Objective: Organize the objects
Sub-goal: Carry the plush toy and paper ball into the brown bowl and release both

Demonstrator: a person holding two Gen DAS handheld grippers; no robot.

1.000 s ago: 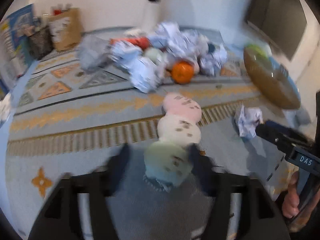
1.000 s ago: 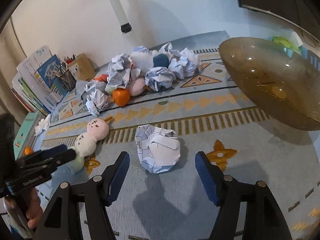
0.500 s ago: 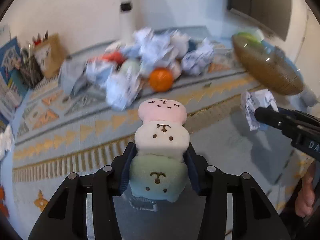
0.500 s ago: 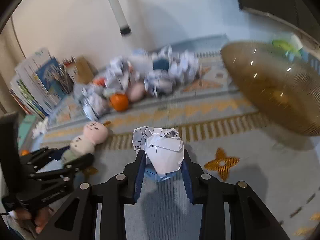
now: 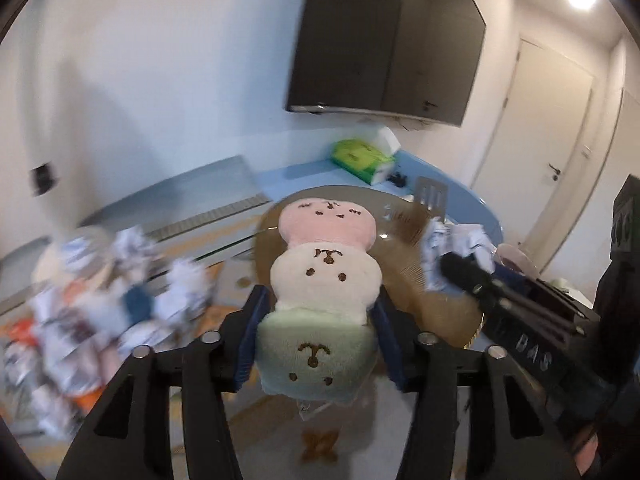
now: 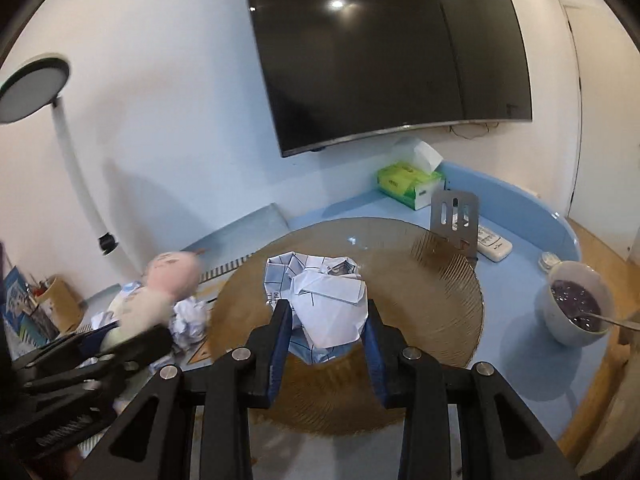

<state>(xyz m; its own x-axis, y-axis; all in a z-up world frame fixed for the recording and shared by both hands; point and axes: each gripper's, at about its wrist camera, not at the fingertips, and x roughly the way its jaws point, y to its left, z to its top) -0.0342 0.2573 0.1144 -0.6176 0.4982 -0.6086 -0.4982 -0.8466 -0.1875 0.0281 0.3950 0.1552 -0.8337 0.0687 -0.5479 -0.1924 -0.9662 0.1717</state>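
Ideally, left gripper [image 5: 318, 344], loosening around the plush toy [image 5: 320, 300], and right gripper [image 6: 326, 336], clenching the paper ball [image 6: 320, 304], release gently over the glass bowl [image 6: 448, 320].

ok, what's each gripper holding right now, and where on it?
Left gripper: stacked plush toy, pinched at its green bottom block, jaws easing open. Right gripper: crumpled paper ball, clamped across its lower sides.
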